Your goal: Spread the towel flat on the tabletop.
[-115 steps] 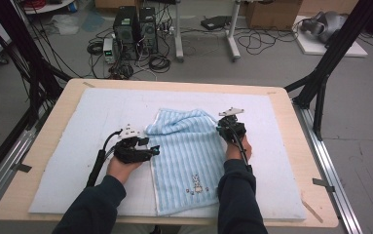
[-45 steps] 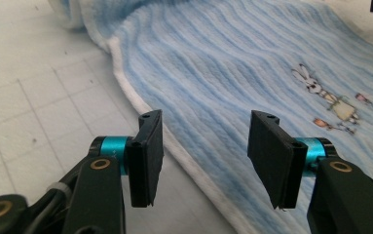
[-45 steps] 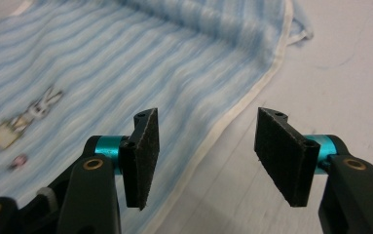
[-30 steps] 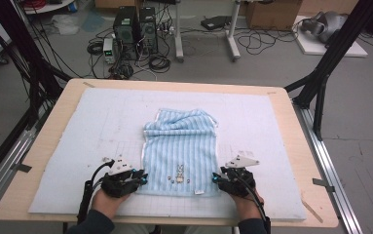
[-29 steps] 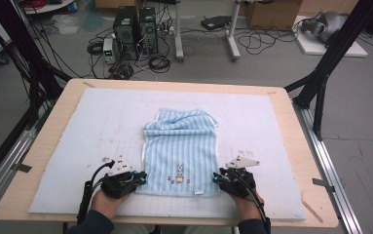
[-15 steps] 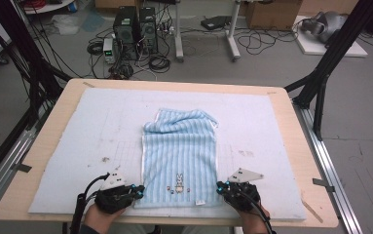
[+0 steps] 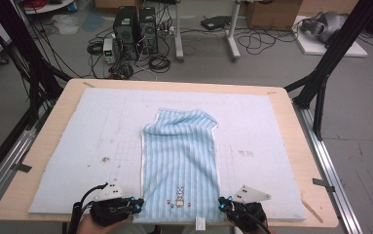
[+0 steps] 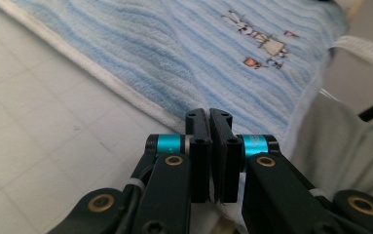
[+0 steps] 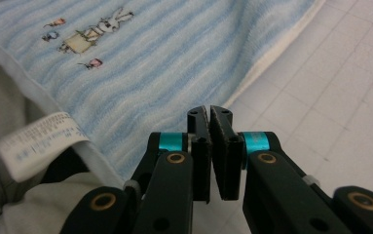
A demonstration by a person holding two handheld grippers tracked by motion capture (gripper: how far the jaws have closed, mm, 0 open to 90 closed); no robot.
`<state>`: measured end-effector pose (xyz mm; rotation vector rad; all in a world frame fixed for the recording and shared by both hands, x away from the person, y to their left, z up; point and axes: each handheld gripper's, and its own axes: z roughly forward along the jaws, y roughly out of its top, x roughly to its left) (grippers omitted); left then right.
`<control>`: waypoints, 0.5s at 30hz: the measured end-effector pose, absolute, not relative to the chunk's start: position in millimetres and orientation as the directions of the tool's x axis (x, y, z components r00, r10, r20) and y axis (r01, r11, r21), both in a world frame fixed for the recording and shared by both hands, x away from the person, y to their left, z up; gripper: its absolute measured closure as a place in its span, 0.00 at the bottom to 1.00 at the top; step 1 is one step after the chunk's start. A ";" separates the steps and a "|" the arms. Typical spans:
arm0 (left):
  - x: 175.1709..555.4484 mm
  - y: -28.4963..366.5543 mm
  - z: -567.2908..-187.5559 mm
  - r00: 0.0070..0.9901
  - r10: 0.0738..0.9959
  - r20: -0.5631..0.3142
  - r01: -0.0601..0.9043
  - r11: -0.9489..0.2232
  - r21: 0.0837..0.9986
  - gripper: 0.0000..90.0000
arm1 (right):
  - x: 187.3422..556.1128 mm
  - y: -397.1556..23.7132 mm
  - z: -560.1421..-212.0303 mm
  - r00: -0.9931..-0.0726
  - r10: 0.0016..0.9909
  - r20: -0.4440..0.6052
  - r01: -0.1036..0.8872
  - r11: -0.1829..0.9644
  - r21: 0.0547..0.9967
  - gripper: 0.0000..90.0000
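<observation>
A light blue striped towel [image 7: 180, 161] is being shown lying lengthwise in the middle of the high view, on a pale gridded mat [image 7: 77, 146] that is covering a wooden table [image 7: 298, 146]. Its far end is bunched into folds toward the upper centre of the frame, while its near end, marked with a small rabbit picture [image 7: 178, 197] and a white label [image 7: 200, 224], is reaching the mat's near edge at the bottom. Brown stains [image 7: 107, 159] are being seen on the mat to the left of the towel, well apart from it. Beyond the table, in the upper part of the frame, computer boxes [image 7: 135, 24] and tangled cables [image 7: 159, 61] are lying on the floor, and black frame legs [image 7: 320, 83] are standing at the right; nothing is lying between the grippers and the towel. The left gripper [image 7: 134, 202] is being held low at the bottom left, level with the mat and pointing inward at the towel's near left corner. The right gripper [image 7: 221, 204] is being held the same way at the bottom right, at the near right corner. In the left gripper view the jaws are pressed together on the towel's white hem [image 8: 140, 105]; in the right gripper view they are likewise closed on the towel's edge, having just been closing.
</observation>
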<state>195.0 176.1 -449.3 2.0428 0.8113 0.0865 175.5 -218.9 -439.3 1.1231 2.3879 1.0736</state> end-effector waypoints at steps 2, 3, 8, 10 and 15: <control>201.0 177.4 -444.7 0.779 0.584 -0.229 0.500 -0.358 0.788 0.87 | 174.1 -218.2 -437.5 -0.644 0.764 0.051 0.538 0.404 0.740 0.84; 206.0 177.9 -442.7 0.762 0.603 -0.235 0.509 -0.334 0.793 0.73 | 176.3 -217.9 -436.8 -0.635 0.771 0.056 0.538 0.389 0.748 0.79; 236.7 177.6 -439.0 0.707 0.661 -0.252 0.521 -0.246 0.818 0.60 | 201.3 -211.8 -434.0 -0.583 0.810 0.061 0.540 0.330 0.774 0.72; 249.6 175.3 -438.5 0.692 0.681 -0.241 0.522 -0.240 0.818 0.58 | 215.8 -207.4 -432.7 -0.570 0.821 0.039 0.534 0.333 0.777 0.72; 272.8 171.2 -443.8 0.631 0.744 -0.220 0.538 -0.215 0.815 0.55 | 249.5 -201.8 -430.6 -0.522 0.853 0.029 0.555 0.313 0.770 0.70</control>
